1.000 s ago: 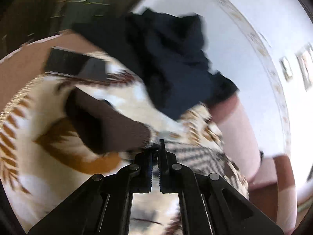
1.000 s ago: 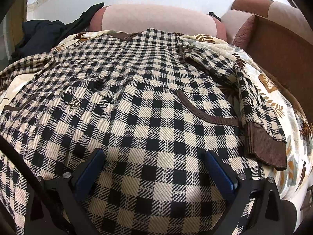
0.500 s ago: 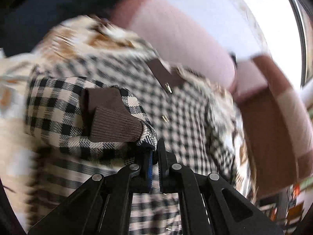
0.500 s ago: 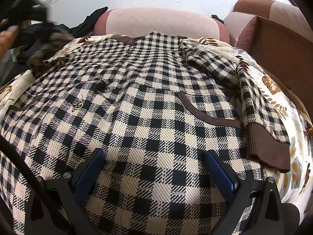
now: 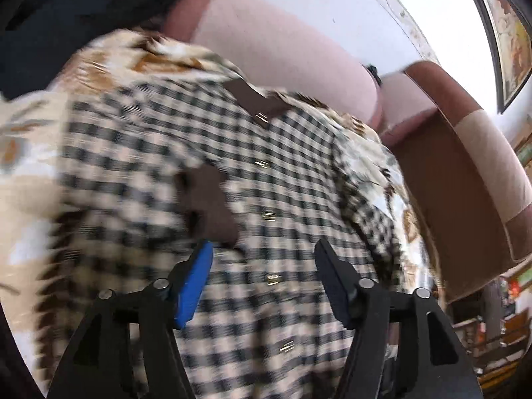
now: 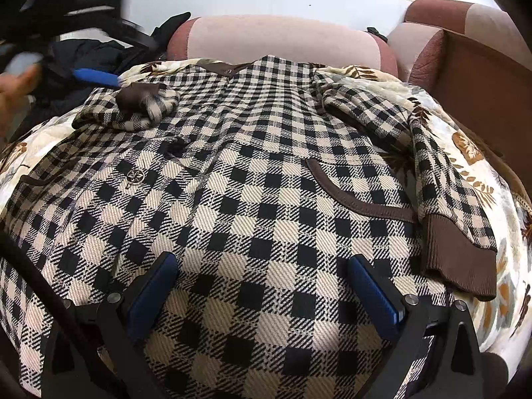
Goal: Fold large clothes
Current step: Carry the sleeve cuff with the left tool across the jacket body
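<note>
Left wrist view first: our left gripper [image 5: 262, 259] has its jaws spread wide with nothing between them. The jacket [image 5: 282, 199] lies right ahead and under the fingers, and one brown cuff [image 5: 209, 199] sits just past the left fingertip, on the jacket's chest. It's all blurry, but we count one collar tab [image 5: 256, 99] up ahead and a line of small metal snaps.

Right wrist view: our right gripper [image 6: 262, 276] is also wide open and empty, hovering over the lower front of the jacket. We see two sleeves: the left sleeve [image 6: 133, 109] lies folded in, far ahead and to the left, and the right sleeve [image 6: 432, 173] lies out to the right, cuff just off the right fingertip.

So we reckon we're at the sleeve-folding step, one in, one to go. Next we'd pinch that right cuff and carry it across.
</note>
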Demonstrator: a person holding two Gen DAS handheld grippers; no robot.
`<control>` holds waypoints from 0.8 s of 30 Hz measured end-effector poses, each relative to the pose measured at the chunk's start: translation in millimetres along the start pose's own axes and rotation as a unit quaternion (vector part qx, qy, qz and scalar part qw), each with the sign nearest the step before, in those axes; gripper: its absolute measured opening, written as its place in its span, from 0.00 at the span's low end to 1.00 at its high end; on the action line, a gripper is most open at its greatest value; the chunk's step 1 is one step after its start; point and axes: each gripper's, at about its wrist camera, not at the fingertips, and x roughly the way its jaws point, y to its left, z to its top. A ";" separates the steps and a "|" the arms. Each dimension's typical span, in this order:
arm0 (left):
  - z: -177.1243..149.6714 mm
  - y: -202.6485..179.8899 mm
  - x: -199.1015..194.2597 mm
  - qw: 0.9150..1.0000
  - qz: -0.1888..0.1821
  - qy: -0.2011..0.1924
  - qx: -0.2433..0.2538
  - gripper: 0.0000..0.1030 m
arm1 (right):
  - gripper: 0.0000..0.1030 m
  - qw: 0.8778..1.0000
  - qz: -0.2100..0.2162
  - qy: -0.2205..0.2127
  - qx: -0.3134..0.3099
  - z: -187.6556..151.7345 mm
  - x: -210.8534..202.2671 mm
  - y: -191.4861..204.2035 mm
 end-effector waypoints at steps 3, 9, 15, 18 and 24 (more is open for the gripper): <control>-8.5 24.6 -21.5 0.997 0.068 -0.033 0.008 0.62 | 0.91 1.000 0.008 0.022 -0.005 10.7 -5.0 -5.3; -18.4 78.2 -10.1 0.986 0.163 -0.037 -0.012 0.62 | 0.87 0.998 0.019 -0.015 -0.066 69.5 -26.8 16.9; -27.5 106.9 -13.3 0.985 0.166 -0.043 -0.020 0.62 | 0.87 0.988 0.075 -0.006 -0.133 144.3 16.8 84.5; -21.4 111.7 -23.8 0.983 0.173 -0.054 -0.021 0.62 | 0.87 0.980 0.069 -0.002 -0.185 162.1 48.2 127.6; -10.2 121.8 -35.0 0.983 0.167 -0.066 -0.037 0.62 | 0.60 0.974 0.015 0.007 -0.226 181.4 91.7 159.3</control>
